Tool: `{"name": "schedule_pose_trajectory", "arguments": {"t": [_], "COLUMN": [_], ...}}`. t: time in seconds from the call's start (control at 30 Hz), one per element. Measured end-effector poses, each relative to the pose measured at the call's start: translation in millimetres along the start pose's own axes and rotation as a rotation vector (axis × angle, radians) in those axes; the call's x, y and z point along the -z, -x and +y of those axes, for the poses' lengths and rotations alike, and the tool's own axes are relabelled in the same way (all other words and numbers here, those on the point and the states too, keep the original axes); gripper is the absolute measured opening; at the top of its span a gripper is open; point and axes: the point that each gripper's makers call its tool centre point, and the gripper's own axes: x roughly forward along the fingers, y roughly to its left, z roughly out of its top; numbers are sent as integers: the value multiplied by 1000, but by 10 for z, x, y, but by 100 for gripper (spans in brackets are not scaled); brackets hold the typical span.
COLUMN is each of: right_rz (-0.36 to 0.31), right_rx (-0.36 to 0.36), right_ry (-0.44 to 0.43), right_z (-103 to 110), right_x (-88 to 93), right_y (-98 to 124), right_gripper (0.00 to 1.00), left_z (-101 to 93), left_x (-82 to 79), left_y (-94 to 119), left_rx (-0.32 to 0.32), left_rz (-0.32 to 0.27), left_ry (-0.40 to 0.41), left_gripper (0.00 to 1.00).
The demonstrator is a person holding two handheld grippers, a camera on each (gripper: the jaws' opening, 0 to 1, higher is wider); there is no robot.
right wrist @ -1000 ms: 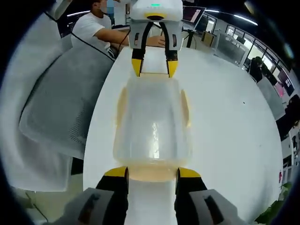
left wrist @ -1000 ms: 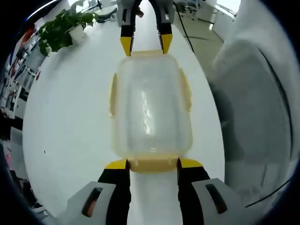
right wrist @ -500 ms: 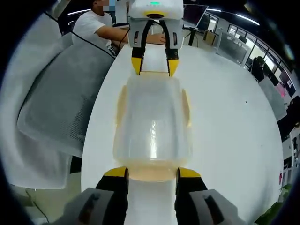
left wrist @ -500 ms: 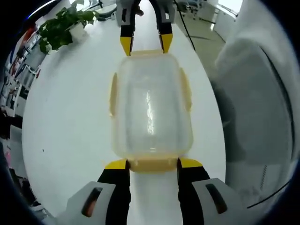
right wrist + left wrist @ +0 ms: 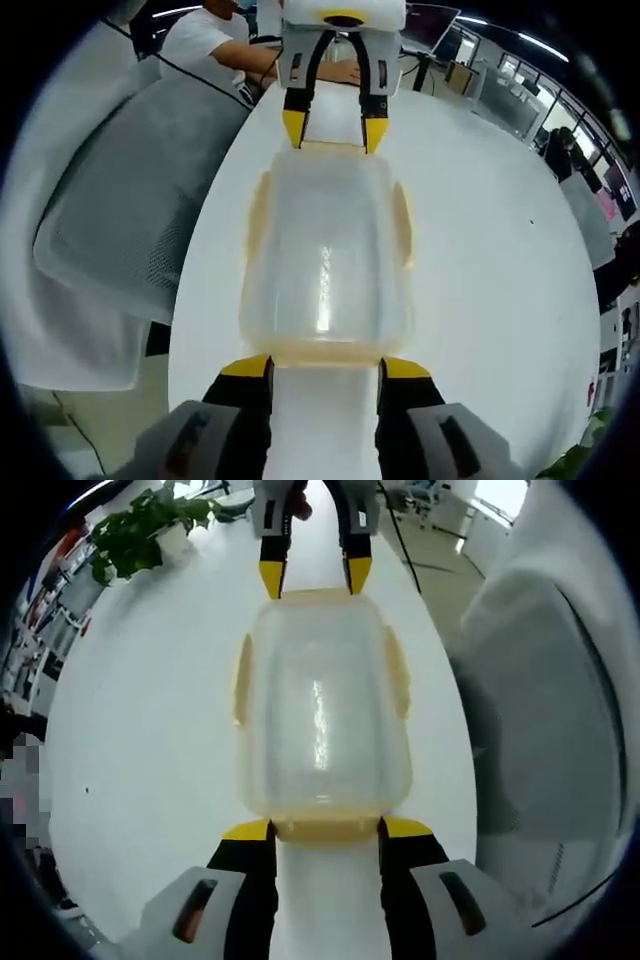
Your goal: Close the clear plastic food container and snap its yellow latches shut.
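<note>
Nothing on the worktop (image 5: 140, 740) has shifted over the last second; both views have merely drifted a little, and the clear plastic food container (image 5: 322, 705) sits where it sat, lid on, lengthwise between the 2 tools.

From the left gripper view, the left tool (image 5: 325, 829) has its jaws spread, 1 yellow tip at each end of the near yellow latch (image 5: 325, 830), touching it or just beside it. At the far end of the container the right tool (image 5: 314, 577) stands the same way, jaws apart, tips at the far latch. Yellow side latches (image 5: 240, 680) lie along the 2 long sides.

The container stands near the worktop edge that borders a grey mesh chair (image 5: 545, 730). A potted plant (image 5: 135, 535) stands towards the far corner.

From the right gripper view, a seated person (image 5: 215, 45) rests a hand on the worktop beyond the left tool.
</note>
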Motion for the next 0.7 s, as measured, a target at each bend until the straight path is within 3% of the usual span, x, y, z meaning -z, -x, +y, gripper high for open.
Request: {"name": "schedule_pose_trajectory", "arguments": {"t": [0.23,0.33,0.4,0.7], "right_rz": [8,6,7,5], "right_rx": [2,-1,-1,25], "right_ry": [4,1,-1,-11], "right_z": [17,36,48,42], "right_x": [24,38,43,38], "right_y": [24,47,60,121], "right_gripper": [42,42,42,40], "left_z": [-47,-49,-57,-22], "left_x": [90,149,165,131], "left_y": [-10,-6,9,79], "left_rx": [9,-5,-2,-25], "left_rz": [22,32,31,5], "left_ry": [-1,4,17,28], "left_gripper": [38,45,44,44]}}
